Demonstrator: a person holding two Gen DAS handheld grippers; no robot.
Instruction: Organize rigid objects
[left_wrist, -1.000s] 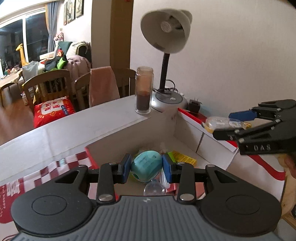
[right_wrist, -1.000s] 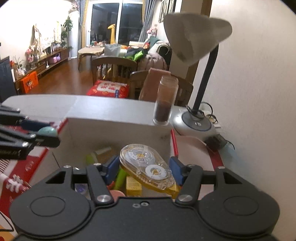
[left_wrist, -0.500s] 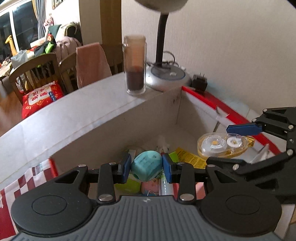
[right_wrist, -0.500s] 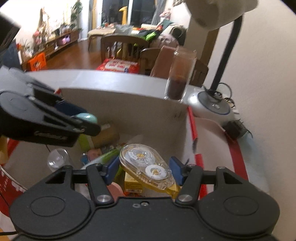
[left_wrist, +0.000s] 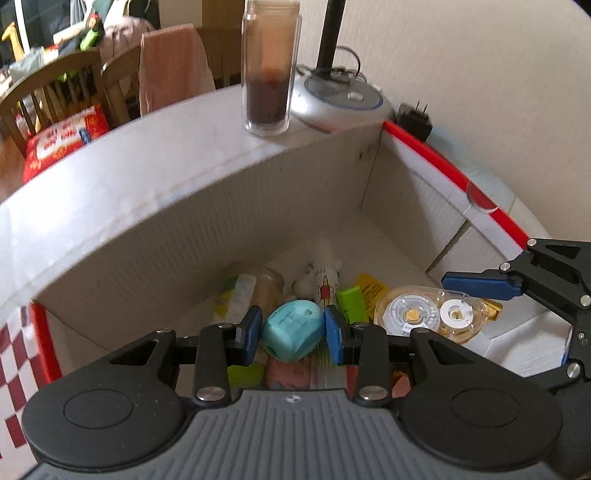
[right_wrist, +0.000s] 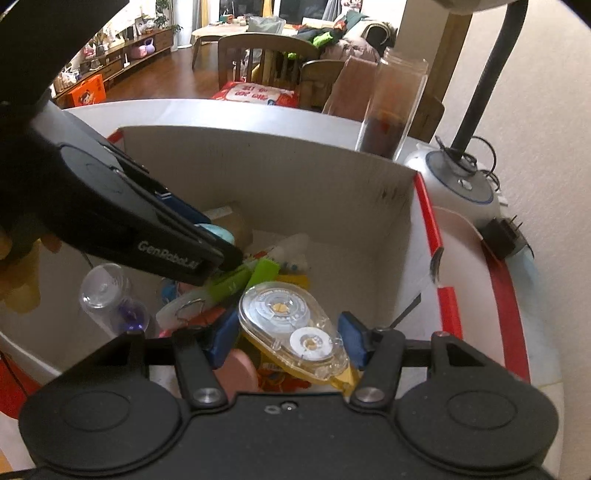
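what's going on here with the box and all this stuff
A person holds a gripper in each hand over an open cardboard box already holding small items. The left gripper is shut on a teal, rounded sharpener-like object; the right gripper is shut on a clear correction tape dispenser. Both point down into the box, nothing released yet.

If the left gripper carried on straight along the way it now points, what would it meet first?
Probably the clutter in the cardboard box: the left gripper, holding the teal block, aims down at the pink item and neighbours. Depth is unclear.
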